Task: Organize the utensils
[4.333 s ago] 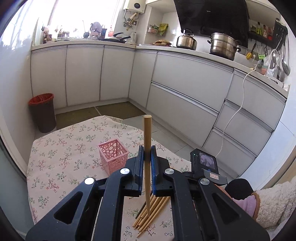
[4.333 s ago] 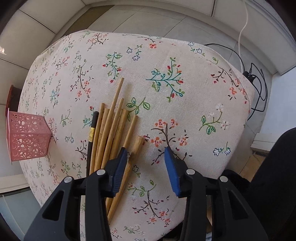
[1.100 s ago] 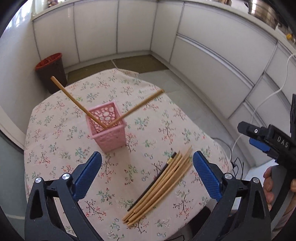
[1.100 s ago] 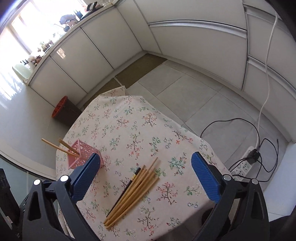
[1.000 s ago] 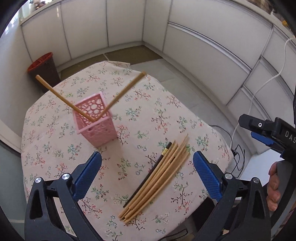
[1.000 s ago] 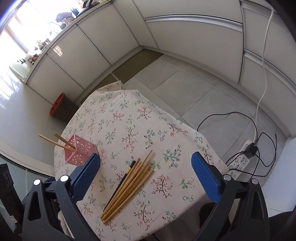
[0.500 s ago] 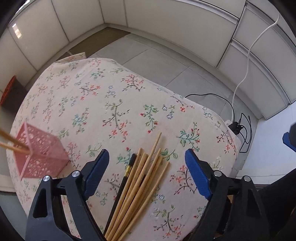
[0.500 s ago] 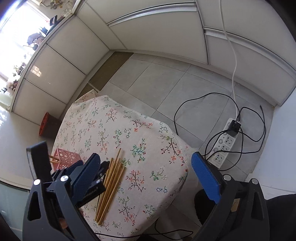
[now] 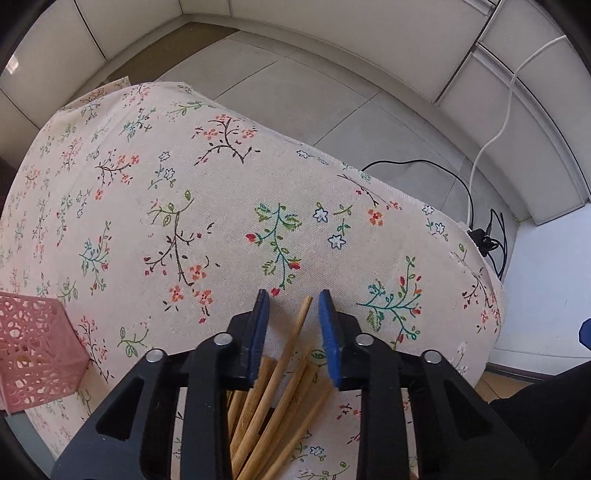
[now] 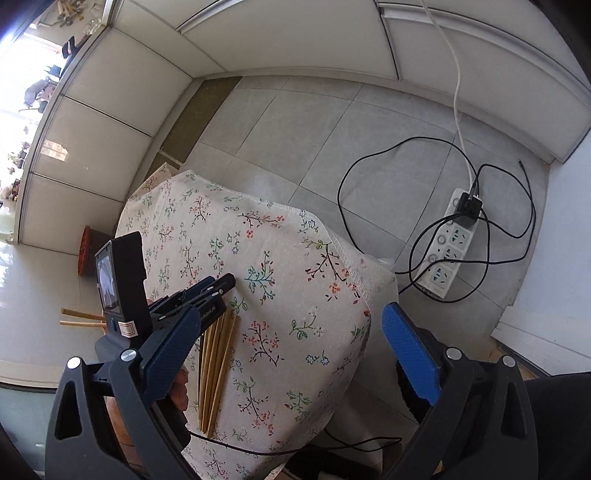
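A bundle of wooden chopsticks [image 9: 280, 384] lies on the floral tablecloth [image 9: 221, 206]. My left gripper [image 9: 293, 306] is low over the bundle, its blue pads [image 9: 260, 325] partly open on either side of one chopstick's tip, not clamped. The pink basket [image 9: 33, 350] stands at the left edge. In the right wrist view the bundle [image 10: 216, 362] lies under the left gripper [image 10: 221, 284], and two chopstick ends [image 10: 79, 319] stick out from behind it. My right gripper [image 10: 291, 350] is wide open and empty, high above the table's near corner.
A power strip [image 10: 454, 243] with black cables lies on the tiled floor to the right of the table. White cabinet fronts [image 9: 369, 33] line the far side. A red bin [image 10: 86, 251] stands beyond the table's far left.
My left gripper has dropped down onto the bundle and narrowed its jaws around one chopstick. My right gripper has stayed raised and wide open.
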The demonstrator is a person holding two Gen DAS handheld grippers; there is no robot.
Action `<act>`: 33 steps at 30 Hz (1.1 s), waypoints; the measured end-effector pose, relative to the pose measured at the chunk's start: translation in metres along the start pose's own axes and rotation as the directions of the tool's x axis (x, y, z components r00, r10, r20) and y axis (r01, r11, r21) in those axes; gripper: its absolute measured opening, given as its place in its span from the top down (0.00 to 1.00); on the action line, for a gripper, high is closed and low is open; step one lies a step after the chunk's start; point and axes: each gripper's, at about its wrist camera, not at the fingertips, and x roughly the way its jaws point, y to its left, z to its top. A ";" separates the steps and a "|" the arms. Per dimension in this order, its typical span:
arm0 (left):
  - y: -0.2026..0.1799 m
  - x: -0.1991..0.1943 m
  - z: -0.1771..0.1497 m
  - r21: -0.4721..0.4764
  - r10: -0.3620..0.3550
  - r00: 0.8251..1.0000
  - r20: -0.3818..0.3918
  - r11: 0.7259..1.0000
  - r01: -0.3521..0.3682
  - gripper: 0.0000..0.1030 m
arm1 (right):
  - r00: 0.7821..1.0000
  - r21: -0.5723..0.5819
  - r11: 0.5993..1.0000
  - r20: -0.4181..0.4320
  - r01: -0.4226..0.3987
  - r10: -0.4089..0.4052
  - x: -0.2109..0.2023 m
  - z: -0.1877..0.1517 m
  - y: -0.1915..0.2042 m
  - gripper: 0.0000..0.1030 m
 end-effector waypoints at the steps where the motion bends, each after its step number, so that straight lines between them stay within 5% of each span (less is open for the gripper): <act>1: 0.001 0.000 -0.001 0.001 0.008 1.000 0.003 1.000 -0.008 0.92 | 1.000 -0.001 1.000 -0.001 0.002 -0.002 0.000 -0.001 0.000 0.07; 9: 0.015 -0.032 -0.019 -0.013 0.074 0.993 0.090 0.997 -0.073 0.94 | 0.999 -0.022 1.000 -0.033 0.020 -0.021 0.013 -0.008 0.011 0.07; 17: 0.052 -0.135 -0.096 -0.143 0.124 0.958 0.258 0.986 -0.089 0.96 | 0.991 -0.095 0.993 -0.106 0.074 -0.084 0.066 -0.031 0.055 0.11; 23: 0.071 -0.197 -0.152 -0.245 0.149 0.902 0.404 0.968 -0.050 0.96 | 0.981 -0.092 0.994 -0.181 0.052 -0.068 0.109 -0.037 0.079 0.44; 27: 0.077 -0.212 -0.168 -0.249 0.137 0.881 0.453 0.968 -0.023 0.96 | 0.974 -0.091 0.994 -0.215 0.060 -0.078 0.128 -0.043 0.083 0.68; 33: 0.086 -0.215 -0.177 -0.254 0.118 0.873 0.473 0.967 0.007 0.96 | 0.972 -0.159 0.974 -0.145 0.159 -0.182 0.134 -0.051 0.102 0.70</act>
